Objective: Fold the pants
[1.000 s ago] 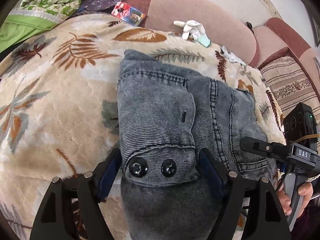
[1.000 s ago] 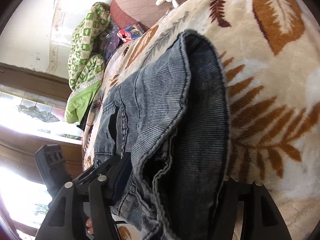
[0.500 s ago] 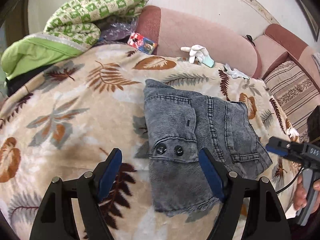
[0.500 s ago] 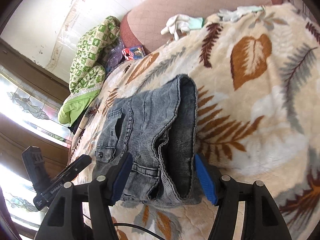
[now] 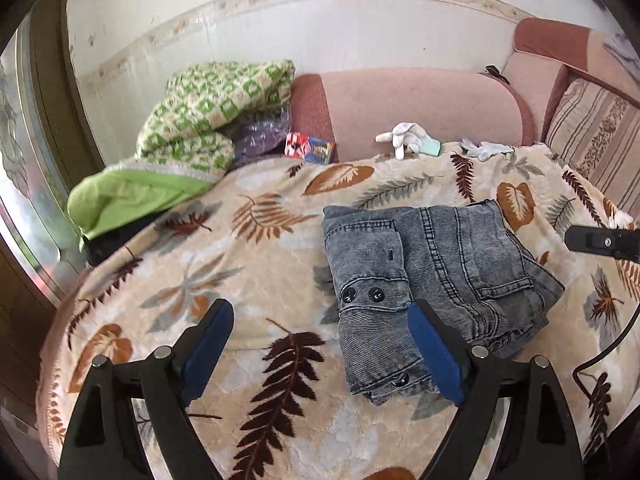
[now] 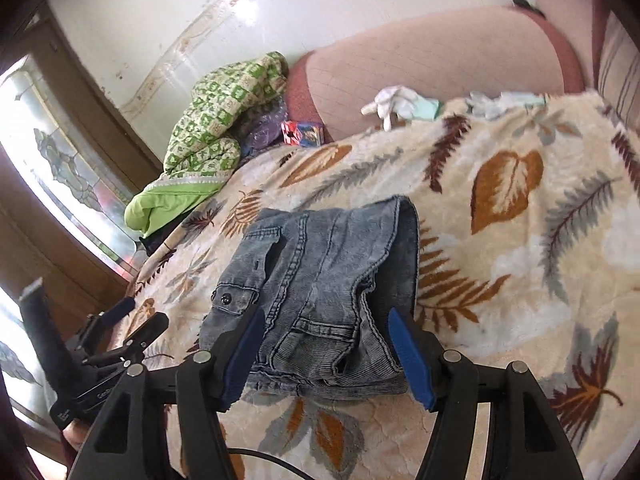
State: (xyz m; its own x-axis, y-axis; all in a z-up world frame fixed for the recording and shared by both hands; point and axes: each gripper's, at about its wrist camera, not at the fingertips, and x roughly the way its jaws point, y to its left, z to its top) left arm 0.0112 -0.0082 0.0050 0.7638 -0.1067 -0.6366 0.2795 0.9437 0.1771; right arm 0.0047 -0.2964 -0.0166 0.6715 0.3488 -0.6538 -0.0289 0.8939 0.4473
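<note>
The grey denim pants (image 5: pixel 432 276) lie folded in a compact bundle on the leaf-print blanket (image 5: pixel 224 264), with two dark buttons facing up. My left gripper (image 5: pixel 320 348) hovers above and to the near left of the bundle. Its jaws are opening and only blanket shows between the blue pads (image 5: pixel 208 348). In the right wrist view the pants (image 6: pixel 320 272) lie just beyond my right gripper (image 6: pixel 328 356), which stands open. Its pads (image 6: pixel 412 360) frame the bundle's near edge without pressing it. The left gripper (image 6: pixel 112 336) shows at the lower left there.
A green patterned quilt (image 5: pixel 208 120) is heaped at the back left by a window. A small colourful box (image 5: pixel 308 148) and white gloves (image 5: pixel 412 140) lie along the pink sofa back (image 5: pixel 420 104). A striped cushion (image 5: pixel 592 132) stands at the right.
Both grippers have drawn back and upward from the pants, which now lie smaller in view and free on the blanket. The left jaws stand wider than before.
</note>
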